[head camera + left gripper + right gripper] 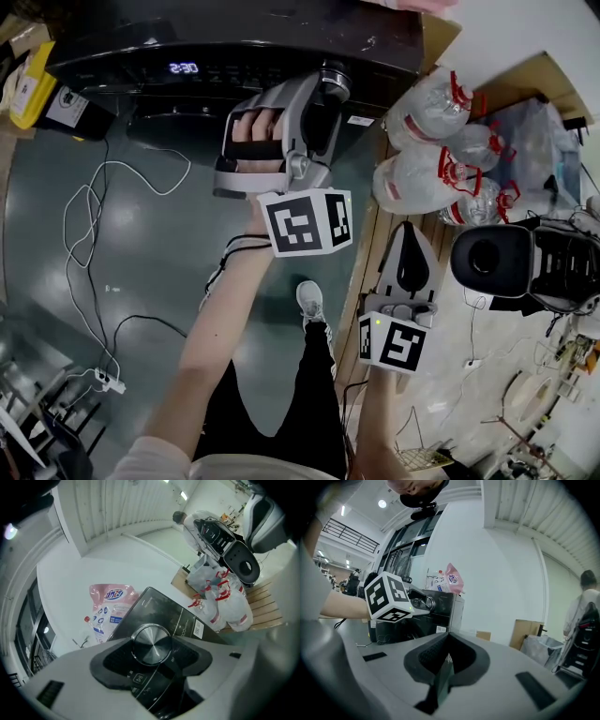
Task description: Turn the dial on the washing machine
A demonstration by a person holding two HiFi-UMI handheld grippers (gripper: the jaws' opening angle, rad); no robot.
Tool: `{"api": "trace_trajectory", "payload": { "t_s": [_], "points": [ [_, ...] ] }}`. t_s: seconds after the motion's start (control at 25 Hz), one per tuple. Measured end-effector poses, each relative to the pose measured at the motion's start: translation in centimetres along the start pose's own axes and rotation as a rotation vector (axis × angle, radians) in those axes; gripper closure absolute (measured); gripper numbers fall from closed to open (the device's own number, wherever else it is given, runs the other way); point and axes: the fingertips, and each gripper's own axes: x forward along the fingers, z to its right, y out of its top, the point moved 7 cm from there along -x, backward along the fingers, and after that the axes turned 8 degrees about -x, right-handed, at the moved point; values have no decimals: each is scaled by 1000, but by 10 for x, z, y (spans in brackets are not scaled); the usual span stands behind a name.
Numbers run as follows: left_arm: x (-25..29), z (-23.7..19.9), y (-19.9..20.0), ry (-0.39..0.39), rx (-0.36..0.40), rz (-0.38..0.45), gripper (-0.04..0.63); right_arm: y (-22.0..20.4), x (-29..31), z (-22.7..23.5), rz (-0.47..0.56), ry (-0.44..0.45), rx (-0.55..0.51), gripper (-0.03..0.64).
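Note:
The black washing machine stands at the top of the head view, its display lit. My left gripper reaches onto the control panel's right part and hides the dial there. In the left gripper view the round silver dial sits between the two black pads, which lie against its rim on both sides; the left gripper is shut on it. My right gripper hangs lower right, away from the machine, over the wooden pallet. Its jaws are shut with nothing in them.
A pink detergent bag lies on top of the machine. Several big water jugs with red caps stand on a wooden pallet right of it. White cables trail over the floor at left. A black device sits at right.

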Motion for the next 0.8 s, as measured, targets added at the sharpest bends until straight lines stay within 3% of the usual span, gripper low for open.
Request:
{"api": "trace_trajectory", "payload": {
  "t_s": [0.12, 0.44, 0.56, 0.68, 0.8],
  "points": [
    [-2, -2, 2, -20, -36, 9, 333, 3, -1, 1, 4, -6, 4, 614],
    [-39, -56, 28, -9, -294, 70, 342, 51, -3, 0, 40, -1, -2, 614],
    [-66, -102, 37, 15, -421, 91, 455, 93, -2, 5, 79, -6, -11, 614],
    [-104, -152, 43, 62, -477, 114, 555, 139, -8, 6, 118, -17, -7, 614],
    [-145, -203, 50, 82, -530, 146, 592, 184, -20, 2, 145, -29, 5, 614]
  ]
}}
